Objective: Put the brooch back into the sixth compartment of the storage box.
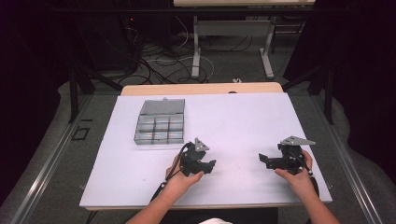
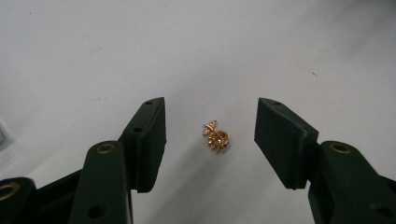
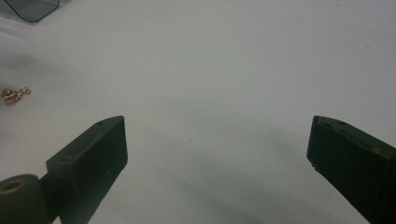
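A small gold earring (image 2: 216, 136) with a flower-shaped head lies on the white table sheet (image 1: 233, 121). My left gripper (image 2: 210, 140) stands over it with a jaw on each side, and neither pad touches it. The same earring (image 3: 14, 94) appears at the far left of the right gripper view. In the high view my left gripper (image 1: 211, 164) sits near the table's front middle, held by a hand. My right gripper (image 1: 262, 159) rests further right with its jaws wide apart and nothing between them; the right gripper view shows this gripper (image 3: 217, 154) the same way.
A clear plastic compartment box (image 1: 159, 122) with its lid open stands at the back left of the sheet. Its corner (image 3: 32, 8) shows at the top left of the right gripper view. Beyond the table are desk legs and cables (image 1: 159, 60) on the floor.
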`<act>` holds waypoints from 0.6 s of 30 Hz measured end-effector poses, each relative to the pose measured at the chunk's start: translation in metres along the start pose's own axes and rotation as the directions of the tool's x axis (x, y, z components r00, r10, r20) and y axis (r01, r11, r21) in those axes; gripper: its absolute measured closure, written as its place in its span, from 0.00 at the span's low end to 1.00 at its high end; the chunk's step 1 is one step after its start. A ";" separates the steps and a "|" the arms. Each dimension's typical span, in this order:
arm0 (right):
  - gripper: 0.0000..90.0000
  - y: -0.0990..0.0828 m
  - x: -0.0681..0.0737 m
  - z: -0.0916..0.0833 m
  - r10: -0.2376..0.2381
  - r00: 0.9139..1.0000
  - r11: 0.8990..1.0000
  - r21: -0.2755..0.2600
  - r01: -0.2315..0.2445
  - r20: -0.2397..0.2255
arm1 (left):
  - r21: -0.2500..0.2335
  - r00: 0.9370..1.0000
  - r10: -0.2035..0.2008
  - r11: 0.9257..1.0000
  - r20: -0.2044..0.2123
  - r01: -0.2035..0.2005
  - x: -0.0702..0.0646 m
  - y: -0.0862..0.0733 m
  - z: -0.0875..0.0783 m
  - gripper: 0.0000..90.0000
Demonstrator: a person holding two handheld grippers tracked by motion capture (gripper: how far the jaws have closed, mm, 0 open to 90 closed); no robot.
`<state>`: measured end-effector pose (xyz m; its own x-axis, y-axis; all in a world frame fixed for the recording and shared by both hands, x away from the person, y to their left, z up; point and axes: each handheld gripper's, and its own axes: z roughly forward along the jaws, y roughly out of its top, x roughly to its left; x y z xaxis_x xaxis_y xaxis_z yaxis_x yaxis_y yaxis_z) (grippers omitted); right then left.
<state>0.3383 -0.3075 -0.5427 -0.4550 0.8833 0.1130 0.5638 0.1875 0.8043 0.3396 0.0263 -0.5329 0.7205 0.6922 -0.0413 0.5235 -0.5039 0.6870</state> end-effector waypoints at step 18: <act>0.05 -0.001 0.000 0.001 0.003 1.000 1.000 0.009 -0.003 -0.010 | 0.021 0.998 -0.065 0.998 0.012 0.065 -0.006 0.003 0.011 0.56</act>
<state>0.3383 -0.3076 -0.5437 -0.4599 0.8797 0.1209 0.5712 0.1889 0.7988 0.3420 0.0145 -0.5387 0.6905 0.7171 -0.0949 0.5783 -0.4686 0.6678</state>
